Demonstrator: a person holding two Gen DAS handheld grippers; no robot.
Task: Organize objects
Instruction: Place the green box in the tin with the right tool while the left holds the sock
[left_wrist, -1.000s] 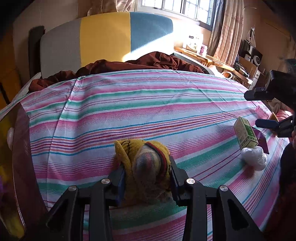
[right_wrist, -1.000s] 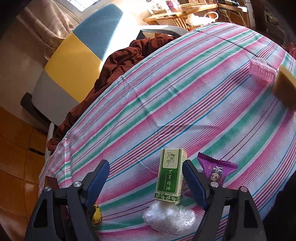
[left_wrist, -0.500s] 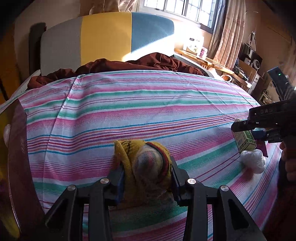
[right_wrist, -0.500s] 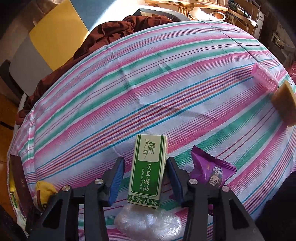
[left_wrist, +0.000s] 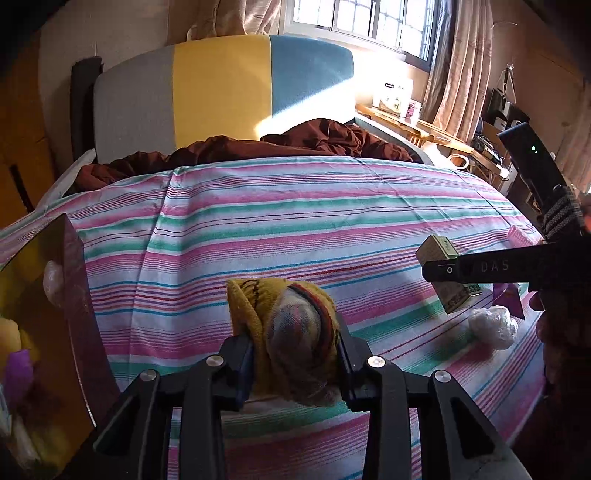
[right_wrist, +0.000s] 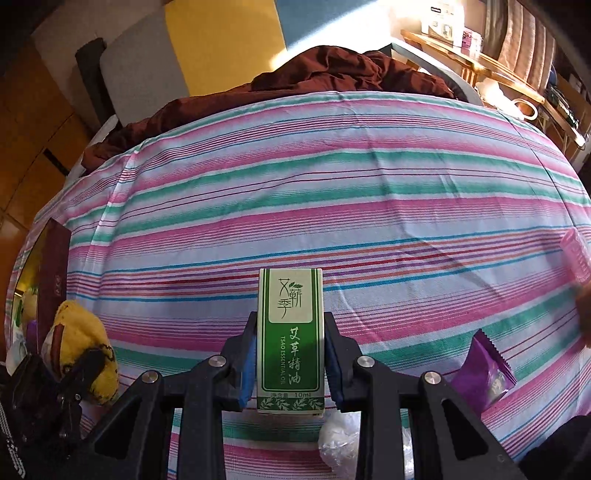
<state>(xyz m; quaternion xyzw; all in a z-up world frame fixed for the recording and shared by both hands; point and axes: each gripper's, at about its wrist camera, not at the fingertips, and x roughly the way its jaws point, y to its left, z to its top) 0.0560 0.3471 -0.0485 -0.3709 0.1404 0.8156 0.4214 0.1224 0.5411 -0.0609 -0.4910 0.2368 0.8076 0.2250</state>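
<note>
Left gripper (left_wrist: 295, 363) clenched on yellow sock (left_wrist: 291, 332); brown box (left_wrist: 55, 314) off to its left. Right gripper (right_wrist: 290, 363) clamps green carton (right_wrist: 290, 332), purple packet (right_wrist: 484, 373) just right.

On the bed (right_wrist: 369, 177), the rolled sock (left_wrist: 295, 332) is sitting between the left gripper's (left_wrist: 295, 363) jaws, with the open box (left_wrist: 74, 302) to its left. The carton (right_wrist: 290, 339) is sitting between the right gripper's (right_wrist: 290, 363) jaws, the snack packet (right_wrist: 484, 373) lying right of it and the plastic wad (right_wrist: 336, 435) before it.
</note>
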